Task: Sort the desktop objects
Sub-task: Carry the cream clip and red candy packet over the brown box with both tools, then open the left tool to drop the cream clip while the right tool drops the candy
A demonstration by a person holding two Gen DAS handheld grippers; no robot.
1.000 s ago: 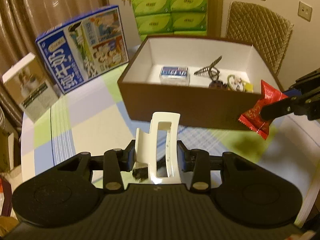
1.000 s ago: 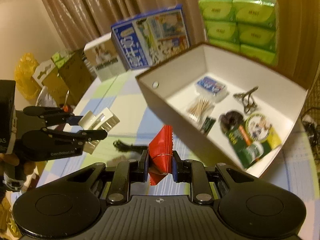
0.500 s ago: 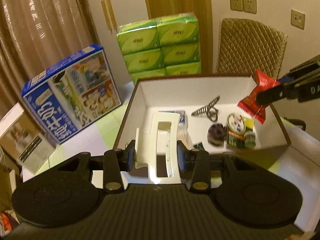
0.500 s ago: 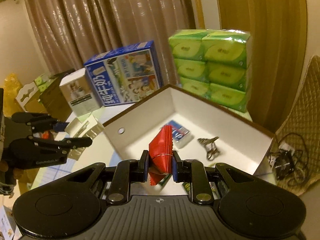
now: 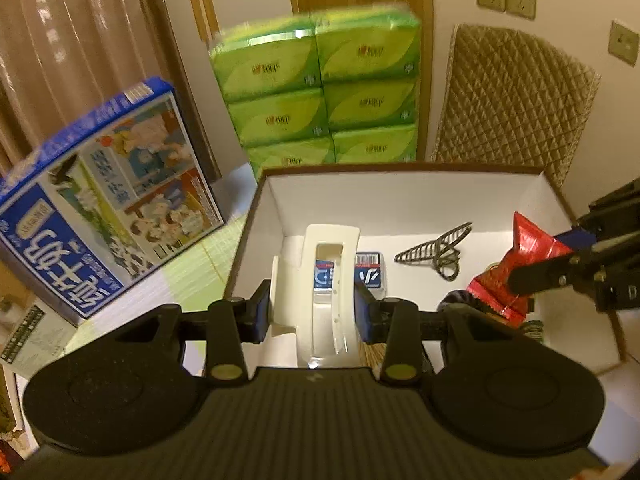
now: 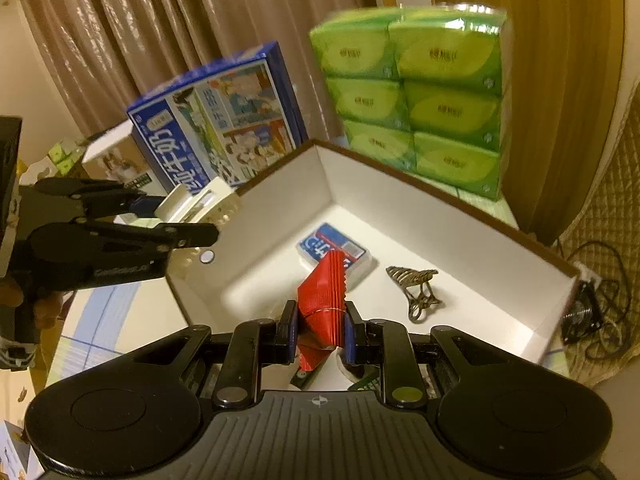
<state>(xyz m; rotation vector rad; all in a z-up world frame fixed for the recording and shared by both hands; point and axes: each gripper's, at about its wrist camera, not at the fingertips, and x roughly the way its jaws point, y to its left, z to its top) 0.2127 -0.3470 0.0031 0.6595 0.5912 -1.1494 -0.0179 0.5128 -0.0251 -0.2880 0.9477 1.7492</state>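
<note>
Both grippers have carried their loads over the box point(image 5: 400, 196), ready to drop: left gripper point(image 5: 314, 312) clamping the white clip point(image 5: 320, 280), right gripper point(image 6: 320, 338) pinching the red packet point(image 6: 324, 300).

The left gripper point(image 5: 314, 308) is showing a matte black body — a ribbed centre plate flanked by two round, dimpled lobes. Two black linkage arms are running forward from brass-coloured pivot screws to fingers point(image 5: 256, 312) faced with blue pads. A small white cross mark is sitting at the front edge of the ribbed plate. The right gripper point(image 6: 320, 334) is wearing the same build: black lobes, brass screws, blue-lined fingers point(image 6: 289, 330) and a crosshair mark. Seen side-on in the right wrist view, the left gripper's arm is bearing faint pale lettering — too blurred to read — and small silver rivets.
</note>
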